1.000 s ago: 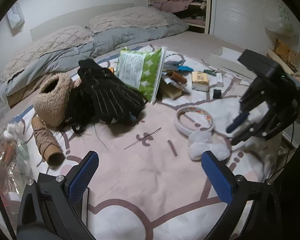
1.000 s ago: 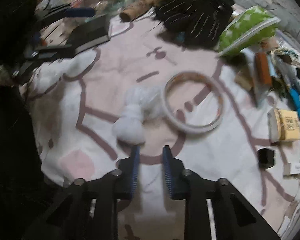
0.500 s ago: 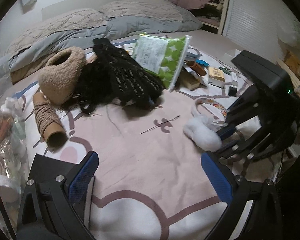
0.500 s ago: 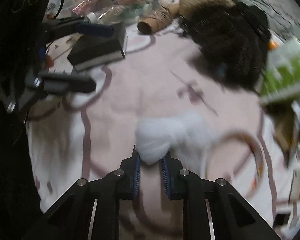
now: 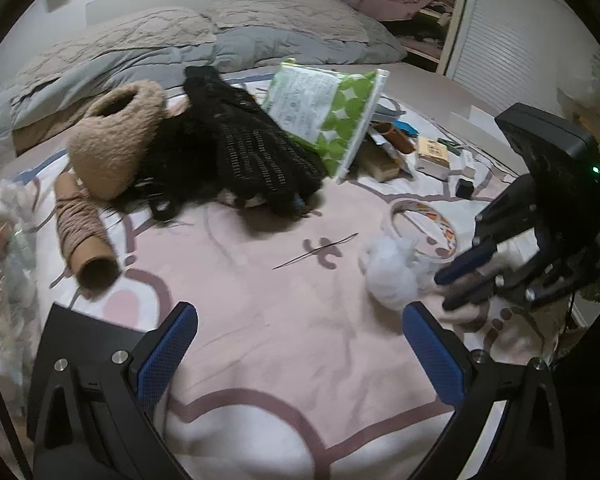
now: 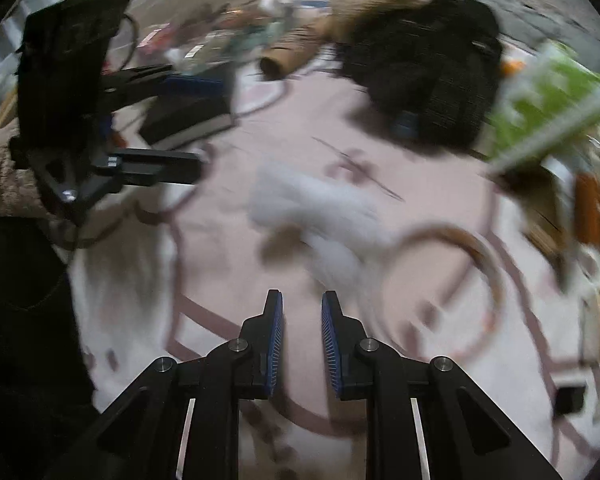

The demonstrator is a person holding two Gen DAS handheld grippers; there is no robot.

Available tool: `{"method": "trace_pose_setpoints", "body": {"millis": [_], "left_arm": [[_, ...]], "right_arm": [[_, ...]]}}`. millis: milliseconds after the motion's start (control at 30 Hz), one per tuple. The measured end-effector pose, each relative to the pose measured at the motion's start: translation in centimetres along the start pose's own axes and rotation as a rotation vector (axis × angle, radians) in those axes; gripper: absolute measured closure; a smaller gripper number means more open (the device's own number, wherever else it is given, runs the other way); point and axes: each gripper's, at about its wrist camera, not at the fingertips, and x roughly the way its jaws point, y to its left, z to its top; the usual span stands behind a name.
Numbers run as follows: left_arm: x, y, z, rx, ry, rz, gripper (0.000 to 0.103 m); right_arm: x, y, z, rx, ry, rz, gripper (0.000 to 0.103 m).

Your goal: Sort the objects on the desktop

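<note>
The left gripper (image 5: 300, 344) hangs low over the pink-and-white patterned blanket (image 5: 284, 352) with its blue-padded fingers spread wide and nothing between them; the stretch of blanket directly ahead of it is bare save for a thin dark needle-like stick (image 5: 315, 251). The right gripper (image 6: 299, 344) has its jaws drawn to a narrow gap with nothing between the pads, and the fluffy white cotton wad (image 6: 320, 216) lies on the blanket just beyond its tips, apart from them, though that view is smeared. From the left camera the wad (image 5: 392, 276) sits just beside the near rim of the flat white tape ring (image 5: 420, 228), seemingly touching it. Along the far side of the open patch runs the clutter: a brown twine-wrapped cardboard spool (image 5: 85, 236) lying at left, a tan fleece slipper (image 5: 116, 136), a heap of black knitted gloves (image 5: 252, 156), and a green-and-white plastic pouch (image 5: 324, 112) propped tilted against small boxes. Grey pillows (image 5: 204, 36) close off the bed's far edge.
</note>
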Motion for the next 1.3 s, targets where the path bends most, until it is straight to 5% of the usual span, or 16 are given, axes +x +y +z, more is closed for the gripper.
{"method": "trace_pose_setpoints", "body": {"millis": [167,333,467,600,700,767,900,1000,1300], "left_arm": [[0.8,-2.0,0.8,0.04,0.003,-0.046,0.002],[1.8,-3.5,1.5,0.062,0.014,-0.079,0.011],[3.0,-3.8,1.8,0.042,0.059,-0.122,0.035],[3.8,-3.9,2.0,0.012,0.092,-0.161,0.04],[3.9,-4.2,2.2,0.013,0.095,-0.183,0.053],[4.1,-4.3,2.3,0.018,0.103,-0.187,0.067],[4.4,-3.6,1.8,-0.009,0.126,-0.199,0.072],[4.1,-3.0,1.2,-0.009,0.134,-0.198,0.074],[1.9,-1.6,-1.4,0.088,0.163,-0.188,0.075]], "right_arm": [[1.4,-0.9,-2.0,0.001,0.003,-0.054,0.082],[1.4,-2.1,-4.3,0.045,-0.129,0.0,0.082],[1.2,-2.5,-5.5,0.063,-0.201,0.027,0.082],[1.2,-2.2,-5.4,0.052,-0.203,0.016,0.081],[1.2,-2.2,-5.3,0.041,-0.203,0.005,0.08],[1.0,-2.2,-5.5,0.028,-0.204,0.006,0.074],[1.3,-0.8,-5.3,-0.067,-0.179,0.107,0.0],[2.4,0.9,-5.3,-0.16,-0.151,-0.01,0.0],[3.8,0.6,-4.1,-0.17,-0.142,-0.046,0.0]]}}
